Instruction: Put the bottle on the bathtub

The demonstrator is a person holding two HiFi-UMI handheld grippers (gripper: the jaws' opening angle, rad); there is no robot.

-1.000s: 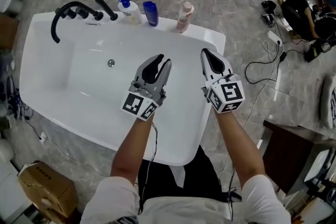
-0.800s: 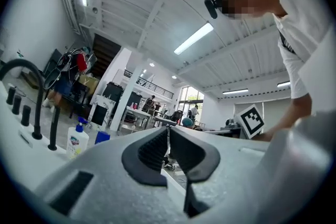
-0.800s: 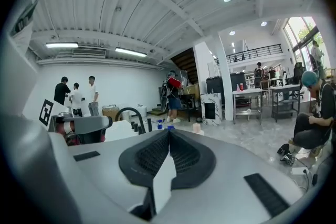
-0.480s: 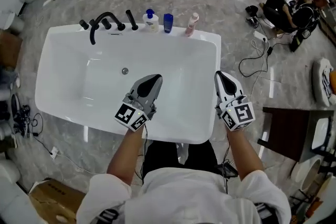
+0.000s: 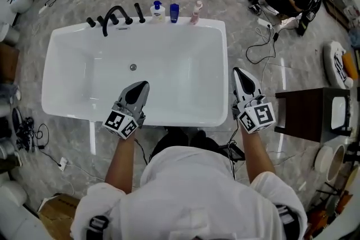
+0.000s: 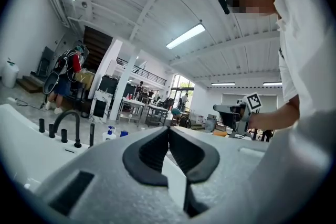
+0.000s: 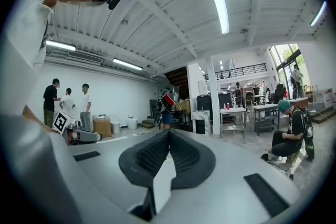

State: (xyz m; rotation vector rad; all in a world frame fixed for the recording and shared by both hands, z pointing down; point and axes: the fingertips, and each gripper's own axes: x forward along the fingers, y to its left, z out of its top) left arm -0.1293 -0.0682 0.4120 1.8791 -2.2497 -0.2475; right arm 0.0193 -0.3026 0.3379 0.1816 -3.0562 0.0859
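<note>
Left tool and right tool clenched, empty (tips touching); the slim pink plastic bottle stands well apart, on the white bathtub far rim.

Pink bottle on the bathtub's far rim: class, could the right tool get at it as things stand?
Probably not yet. Nothing blocks the way, but the right tool hangs shut by the near corner of the bathtub, while the pink bottle stands across the whole basin; a lean or step seems needed.

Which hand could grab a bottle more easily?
Probably left. The left gripper sits over the bathtub, facing the bottles; the right gripper hangs outside its edge. Both are shut and empty.
</note>
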